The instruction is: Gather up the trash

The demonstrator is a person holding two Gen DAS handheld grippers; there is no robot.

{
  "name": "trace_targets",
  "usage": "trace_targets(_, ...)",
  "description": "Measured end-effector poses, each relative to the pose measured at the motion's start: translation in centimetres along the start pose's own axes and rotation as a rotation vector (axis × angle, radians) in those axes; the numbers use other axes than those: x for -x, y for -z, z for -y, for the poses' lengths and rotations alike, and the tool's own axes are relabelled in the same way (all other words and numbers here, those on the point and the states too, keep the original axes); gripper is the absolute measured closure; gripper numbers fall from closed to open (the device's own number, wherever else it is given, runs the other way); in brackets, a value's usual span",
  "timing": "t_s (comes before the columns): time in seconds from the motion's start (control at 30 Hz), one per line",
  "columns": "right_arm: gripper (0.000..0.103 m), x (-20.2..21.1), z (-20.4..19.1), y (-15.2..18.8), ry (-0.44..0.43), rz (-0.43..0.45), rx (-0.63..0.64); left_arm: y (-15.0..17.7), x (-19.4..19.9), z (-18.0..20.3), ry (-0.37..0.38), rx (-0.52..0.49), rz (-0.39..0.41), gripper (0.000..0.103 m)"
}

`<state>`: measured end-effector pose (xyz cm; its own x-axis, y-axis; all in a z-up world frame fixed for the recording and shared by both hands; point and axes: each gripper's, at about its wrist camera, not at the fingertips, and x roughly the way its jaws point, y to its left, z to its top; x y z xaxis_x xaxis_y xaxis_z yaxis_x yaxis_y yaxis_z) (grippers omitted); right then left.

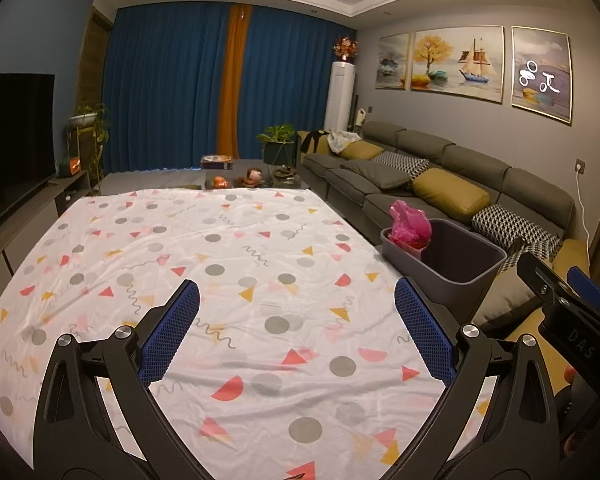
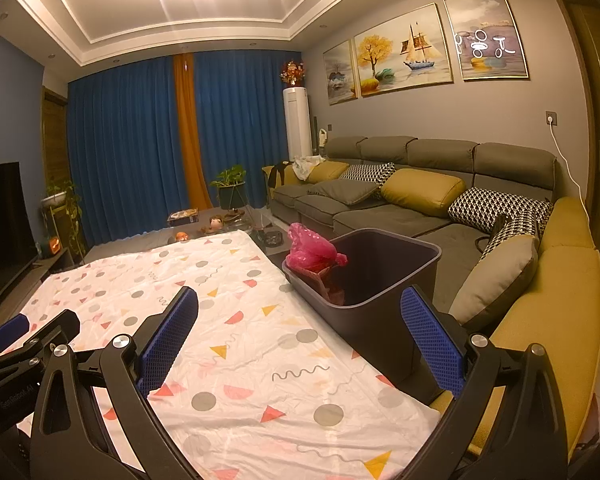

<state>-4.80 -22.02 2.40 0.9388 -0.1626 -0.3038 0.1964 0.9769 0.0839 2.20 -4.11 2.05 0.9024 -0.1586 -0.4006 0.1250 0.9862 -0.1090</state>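
A dark grey bin point(image 1: 464, 280) point(image 2: 380, 304) stands at the right edge of the table, between it and the sofa. A crumpled pink plastic bag point(image 1: 410, 226) point(image 2: 312, 250) pokes out over the bin's far rim. My left gripper point(image 1: 296, 300) hovers open over the patterned cloth point(image 1: 220, 264) with nothing between its blue pads. Beside the bin, my right gripper point(image 2: 300, 308) is open too, its right pad in front of the bin's near wall. Each gripper shows at the edge of the other's view.
A white cloth point(image 2: 228, 344) with coloured shapes covers the table. A grey and yellow sofa point(image 2: 420, 208) with cushions runs along the right. Small ornaments and a box point(image 1: 217, 162) sit on a low table beyond. A television point(image 1: 12, 140) stands at the left.
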Motion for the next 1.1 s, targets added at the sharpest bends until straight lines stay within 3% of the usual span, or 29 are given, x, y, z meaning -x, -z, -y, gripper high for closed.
trace_targets(1.1,0.006,-0.19,-0.29,0.02,-0.001,-0.002,-0.009,0.11,0.15,-0.47,-0.010,0.013,-0.007,0.006)
